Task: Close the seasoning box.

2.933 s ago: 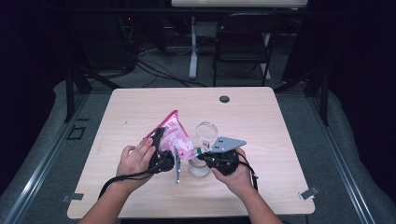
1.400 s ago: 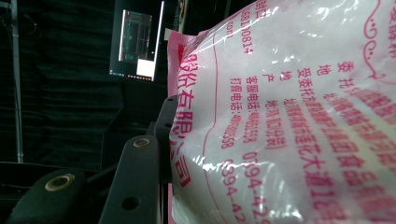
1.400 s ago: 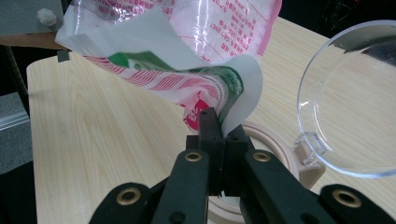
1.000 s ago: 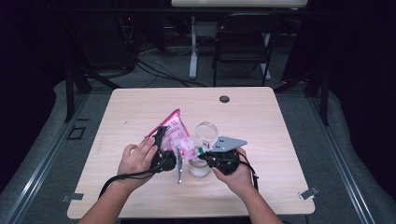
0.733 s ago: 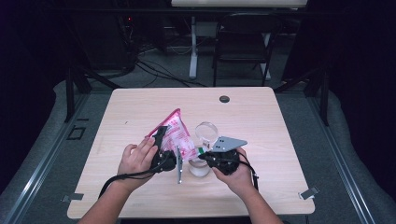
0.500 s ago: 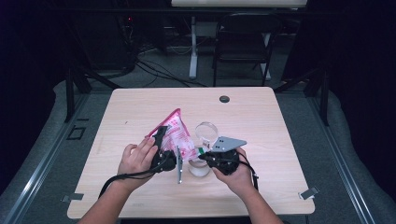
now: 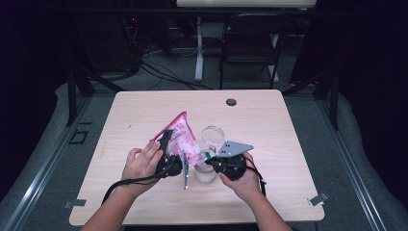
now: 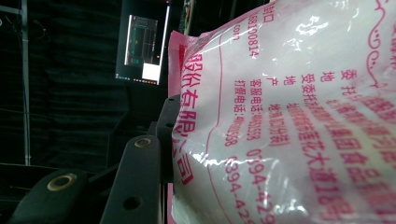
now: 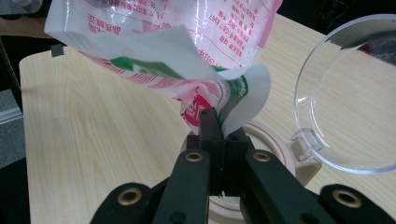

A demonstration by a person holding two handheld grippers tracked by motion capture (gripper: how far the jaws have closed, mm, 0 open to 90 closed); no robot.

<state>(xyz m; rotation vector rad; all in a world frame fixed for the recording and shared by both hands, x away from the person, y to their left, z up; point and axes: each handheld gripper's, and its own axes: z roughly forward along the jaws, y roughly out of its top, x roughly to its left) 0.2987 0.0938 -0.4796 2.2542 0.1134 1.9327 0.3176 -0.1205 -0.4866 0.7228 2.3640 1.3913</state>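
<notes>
A: Pink bag (image 7: 184,139) – held tilted over jar (image 7: 206,172), near-mid table (image 7: 269,125). Left gripper (image 7: 166,144) clamped on bag's body, jaws part-open round it. Right gripper (image 9: 218,122) pinched tight on torn lower corner.

B: So pouring stage, prob. Next: tip mouth into jar opening, lid (image 9: 345,98) flipped open at right.

pouch (image 8: 299,121) cut off by frame edges, jar (image 9: 261,140) mostly behind tool
</notes>
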